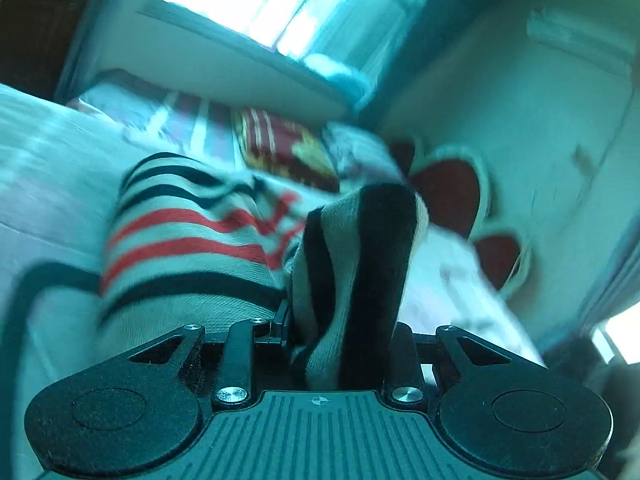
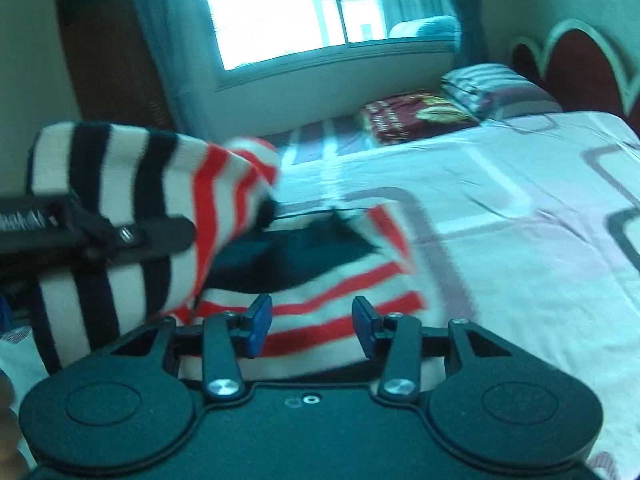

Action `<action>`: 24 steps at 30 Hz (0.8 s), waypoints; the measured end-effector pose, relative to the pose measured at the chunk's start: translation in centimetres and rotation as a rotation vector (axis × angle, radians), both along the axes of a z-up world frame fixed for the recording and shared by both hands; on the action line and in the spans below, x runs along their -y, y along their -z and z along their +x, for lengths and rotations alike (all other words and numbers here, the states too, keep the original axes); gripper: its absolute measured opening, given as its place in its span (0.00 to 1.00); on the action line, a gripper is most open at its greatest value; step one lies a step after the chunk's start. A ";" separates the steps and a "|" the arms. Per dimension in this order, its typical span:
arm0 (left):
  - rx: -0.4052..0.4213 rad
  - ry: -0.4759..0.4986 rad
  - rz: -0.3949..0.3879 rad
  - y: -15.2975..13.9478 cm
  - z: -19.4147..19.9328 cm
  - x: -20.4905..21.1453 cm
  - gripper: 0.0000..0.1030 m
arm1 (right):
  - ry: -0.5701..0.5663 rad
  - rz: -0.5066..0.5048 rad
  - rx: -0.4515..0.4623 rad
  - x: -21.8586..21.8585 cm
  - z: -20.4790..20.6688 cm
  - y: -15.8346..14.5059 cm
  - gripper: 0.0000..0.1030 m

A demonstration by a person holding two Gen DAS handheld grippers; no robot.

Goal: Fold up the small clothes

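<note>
A small knitted garment [image 2: 320,280] with white, black and red stripes lies partly on the bed. My left gripper [image 1: 344,320] is shut on a bunched fold of it [image 1: 360,260], and the cloth hides the fingertips. In the right wrist view the left gripper [image 2: 172,236] comes in from the left and holds that part of the garment [image 2: 120,160] lifted above the rest. My right gripper [image 2: 312,322] is open just over the flat part of the garment. Its blue pads [image 2: 258,320] stand apart with nothing pinched between them.
The bed sheet [image 2: 500,220] is pale with grey line patterns and stretches away to the right. At the head lie a dark red cushion [image 2: 416,118] and a striped pillow [image 2: 484,84], before a red scalloped headboard [image 2: 576,60]. A window [image 2: 300,12] and a wooden wardrobe [image 2: 108,60] stand behind.
</note>
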State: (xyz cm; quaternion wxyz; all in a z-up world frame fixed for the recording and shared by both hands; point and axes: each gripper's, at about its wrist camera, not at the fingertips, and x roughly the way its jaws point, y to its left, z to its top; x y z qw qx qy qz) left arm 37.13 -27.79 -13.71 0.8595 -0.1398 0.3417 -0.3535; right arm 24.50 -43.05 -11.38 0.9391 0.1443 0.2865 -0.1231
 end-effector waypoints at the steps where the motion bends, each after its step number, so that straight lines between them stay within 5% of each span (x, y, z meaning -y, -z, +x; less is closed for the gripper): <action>1: -0.019 0.016 0.048 0.8 -0.1 1.2 0.27 | 0.013 0.015 -0.017 0.8 -0.5 0.4 0.45; 4: -0.002 0.030 0.133 1.6 -1.0 2.9 0.32 | 0.041 0.065 -0.042 2.3 -2.3 1.4 0.44; 6: 0.001 0.062 0.130 0.8 -1.6 3.3 0.60 | 0.056 0.092 -0.036 2.8 -3.3 1.5 0.45; 9: 0.008 0.098 0.116 -0.9 -2.8 3.9 0.81 | 0.077 0.118 -0.026 3.5 -4.4 1.2 0.45; 15: -0.008 0.114 0.086 -4.1 -4.4 2.8 0.83 | 0.120 0.158 0.012 4.4 -6.7 0.0 0.52; 24: 0.045 -0.122 0.290 -5.2 -3.3 -2.0 0.83 | 0.105 0.237 0.080 3.8 -7.7 -2.8 0.69</action>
